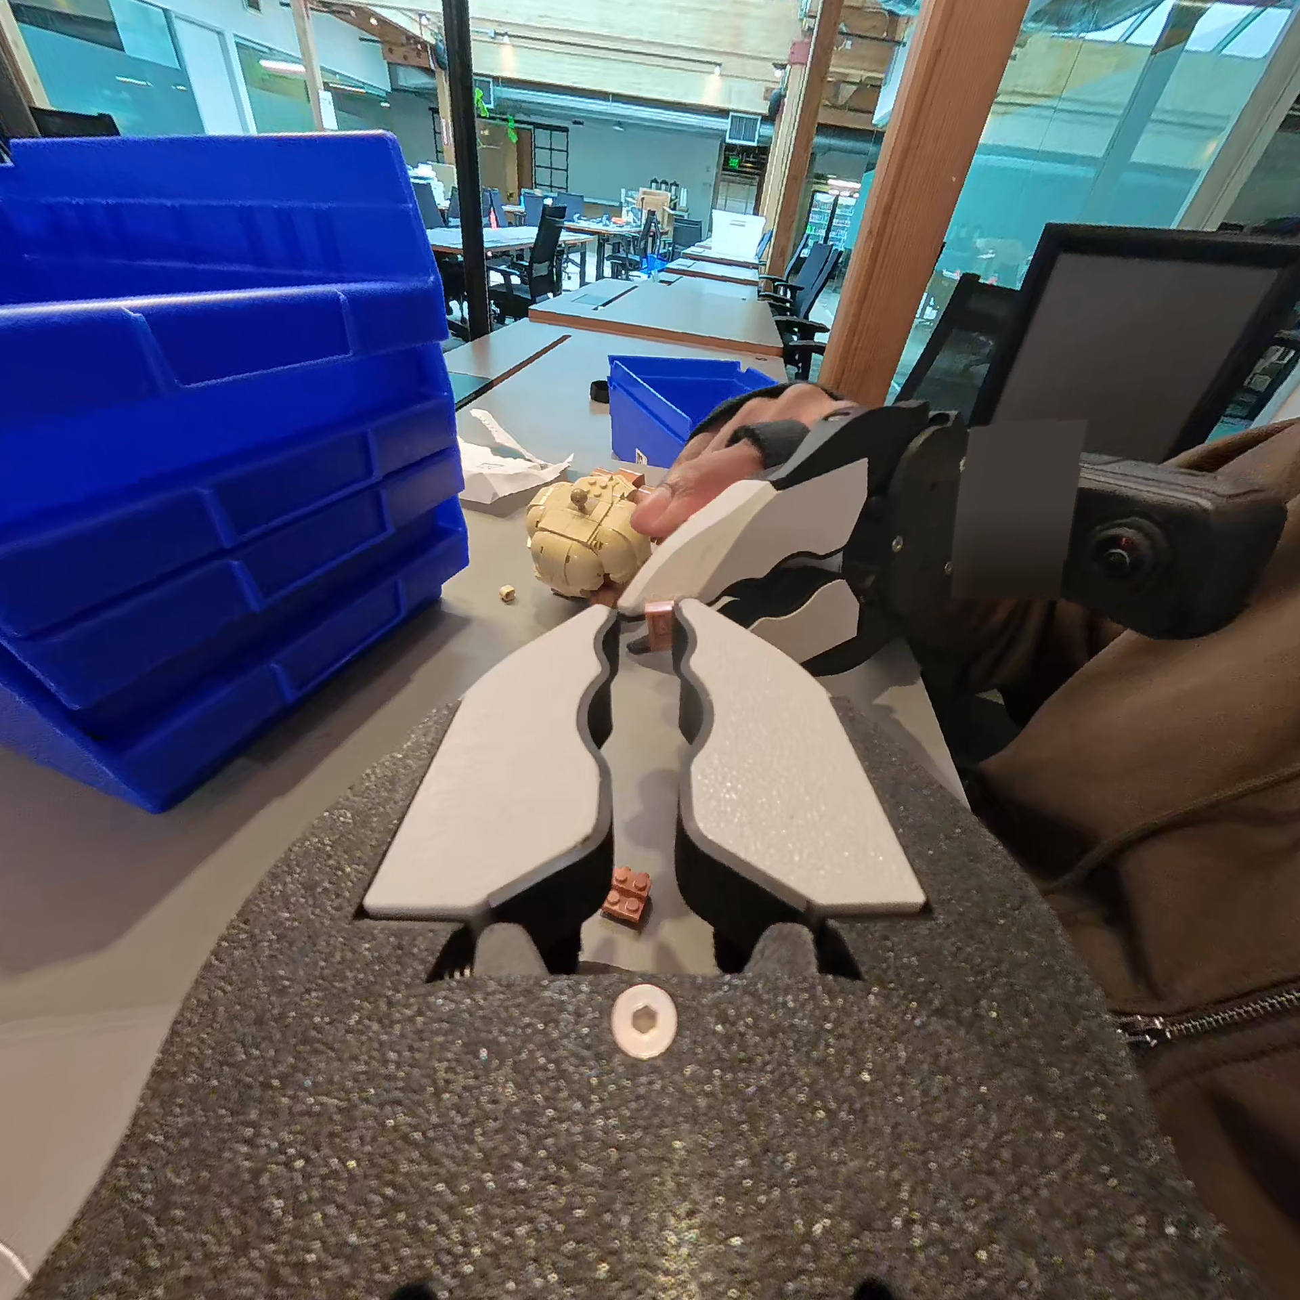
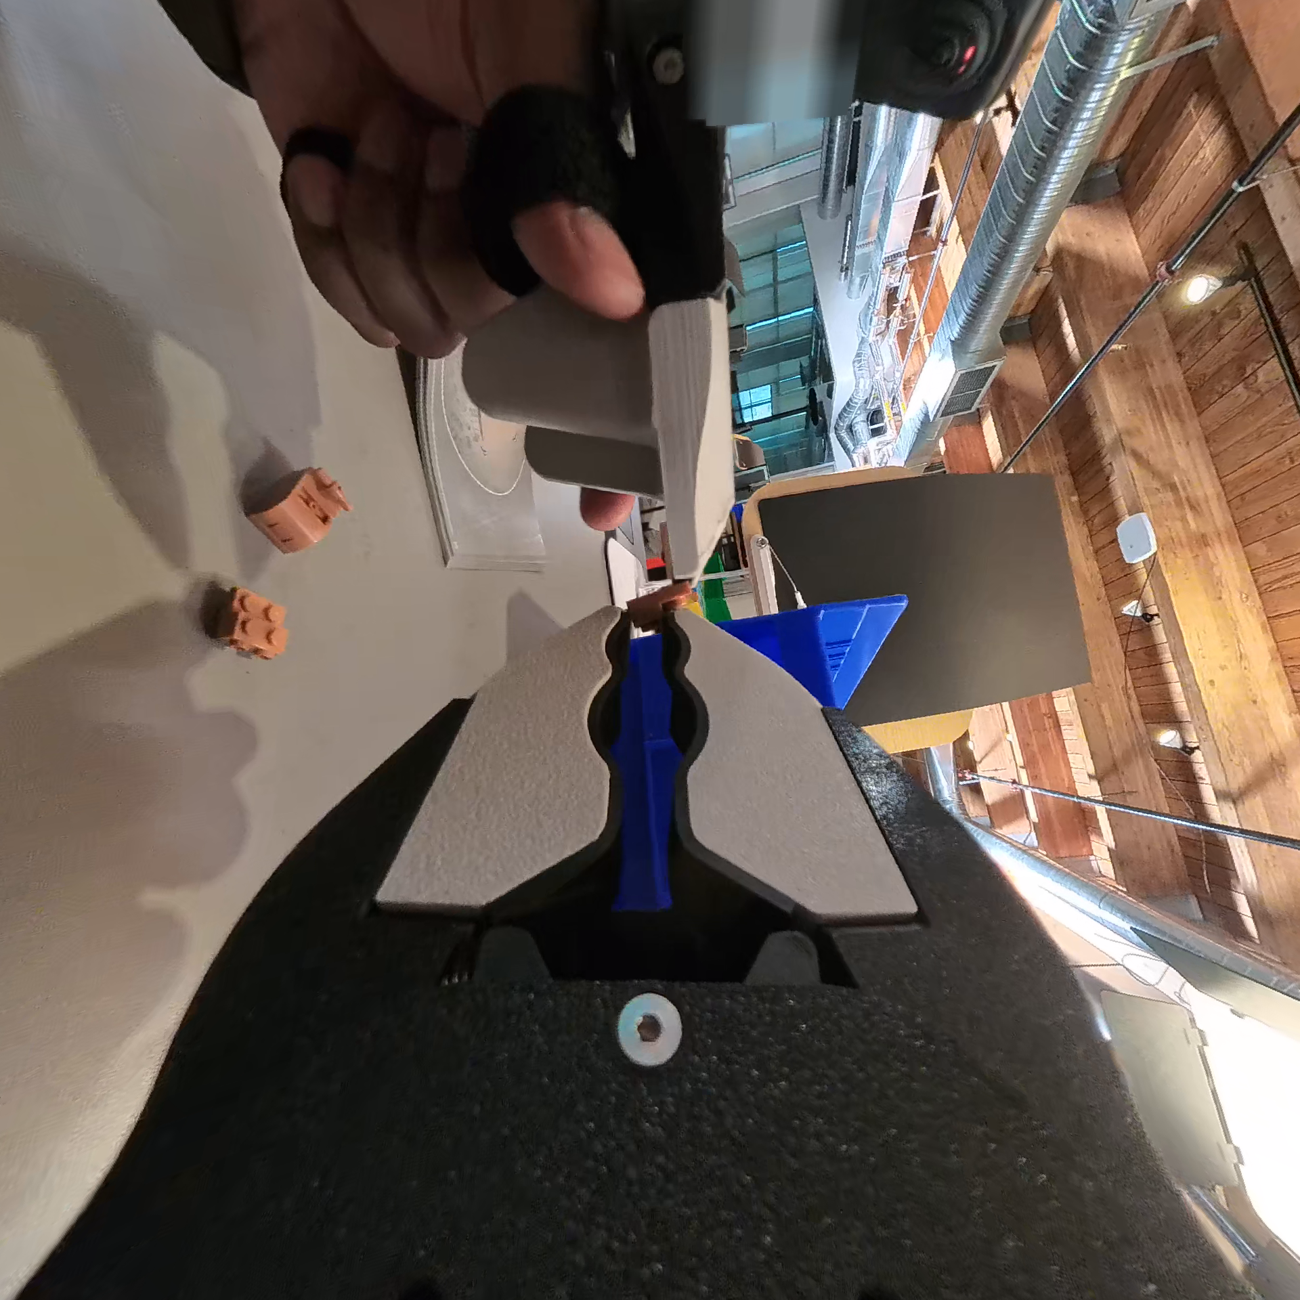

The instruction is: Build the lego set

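In the left wrist view my left gripper (image 1: 644, 610) has its jaws a little apart. A small brown Lego piece (image 1: 660, 622) sits in the gap, against the right-hand finger. My right gripper (image 1: 636, 619) reaches in from the right and its tips meet the same piece. In the right wrist view my right gripper (image 2: 651, 617) is shut on the brown piece (image 2: 654, 608), and the left gripper's tip (image 2: 686, 570) touches it from above. A round tan Lego build (image 1: 587, 542) rests on the table (image 1: 176, 879) just beyond.
A stack of blue bins (image 1: 211, 457) stands left, one blue bin (image 1: 668, 408) farther back. A brown plate (image 1: 628, 904) and a tiny tan piece (image 1: 506, 593) lie loose. Two brown sub-builds (image 2: 299, 510) (image 2: 246, 622) and a booklet (image 2: 485, 485) lie on the table. A dark monitor (image 1: 1125, 338) stands right. My two grippers' fingertips are within a few centimetres of each other. Left tips and right tips are each some 20 cm from the round tan Lego build (image 1: 587, 542).
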